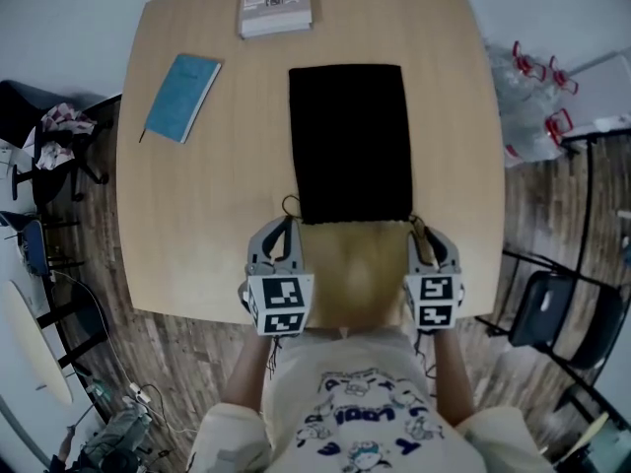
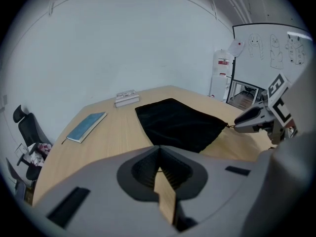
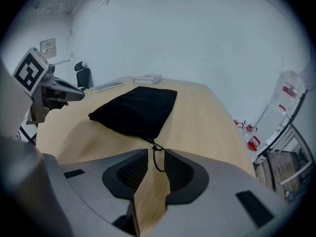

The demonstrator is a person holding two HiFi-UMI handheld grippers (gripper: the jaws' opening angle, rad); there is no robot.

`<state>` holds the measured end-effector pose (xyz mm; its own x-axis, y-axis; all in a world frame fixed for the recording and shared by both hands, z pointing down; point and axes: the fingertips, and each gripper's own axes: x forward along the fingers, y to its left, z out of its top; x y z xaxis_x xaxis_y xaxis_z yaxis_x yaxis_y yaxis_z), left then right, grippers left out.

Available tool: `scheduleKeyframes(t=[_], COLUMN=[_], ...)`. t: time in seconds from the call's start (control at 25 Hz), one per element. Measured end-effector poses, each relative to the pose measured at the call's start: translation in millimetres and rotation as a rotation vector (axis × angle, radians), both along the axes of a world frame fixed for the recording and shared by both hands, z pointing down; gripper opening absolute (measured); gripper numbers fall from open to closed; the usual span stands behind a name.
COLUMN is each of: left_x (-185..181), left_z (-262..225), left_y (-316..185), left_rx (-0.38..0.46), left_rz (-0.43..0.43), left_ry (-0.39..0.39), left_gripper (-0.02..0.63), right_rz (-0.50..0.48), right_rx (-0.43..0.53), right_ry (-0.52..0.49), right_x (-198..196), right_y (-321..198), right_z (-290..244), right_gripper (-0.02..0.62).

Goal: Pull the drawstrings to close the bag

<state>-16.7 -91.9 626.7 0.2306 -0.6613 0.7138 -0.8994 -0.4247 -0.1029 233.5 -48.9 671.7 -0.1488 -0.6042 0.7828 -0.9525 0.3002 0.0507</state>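
A flat black drawstring bag (image 1: 350,141) lies in the middle of the wooden table (image 1: 197,215), its mouth toward the near edge. My left gripper (image 1: 289,223) sits at the bag's near left corner, where a thin cord loop (image 1: 288,205) shows. In the left gripper view its jaws (image 2: 159,149) meet at the tip, apparently pinching that cord. My right gripper (image 1: 421,227) is at the near right corner. In the right gripper view a small gap stays between its jaws (image 3: 156,151), and the right drawstring loop (image 3: 157,162) hangs loose in it below the bag (image 3: 136,107).
A blue notebook (image 1: 182,97) lies at the table's far left and a stack of books (image 1: 276,0) at the far edge. Black chairs (image 1: 552,313) stand at the right and left of the table. A clear plastic bag (image 1: 532,106) rests by the right side.
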Motion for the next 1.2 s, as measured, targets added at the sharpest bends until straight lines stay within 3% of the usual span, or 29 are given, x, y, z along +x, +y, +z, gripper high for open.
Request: scheduleKeyframes(t=[0.2,0.48,0.6,0.72,0.92,1.2], left_x=[-5,2,-2,-7,0,5], left_z=[8,18,31,45,57,70], left_y=[-3,-17,-23,-26,-29,-29], left_rx=[-0.01,-0.029,-0.06,-0.104,-0.159,-0.252], left_rz=[0.043,0.28,0.403,0.533,0.694,0.836], left_ry=[-0.003,-0.038,-0.135,-0.247,-0.273,-0.306], left_gripper=[0.0,0.089,0.126,0.127,0.127,0.126], right_rz=[0.023,0.035,0.036,0.037,0.039,0.046], right_rx=[-0.035,-0.052,-0.057,-0.065,-0.072,-0.085], right_ry=[0.017,-0.007,0.002,0.008,-0.002,0.013], right_x=[5,10,11,10,9,10], right_y=[1,-1,-3,-5,-6,-9], right_z=[14,14,15,15,18,19], right_gripper=[0.084,0.012,0.012,0.012,0.012,0.012])
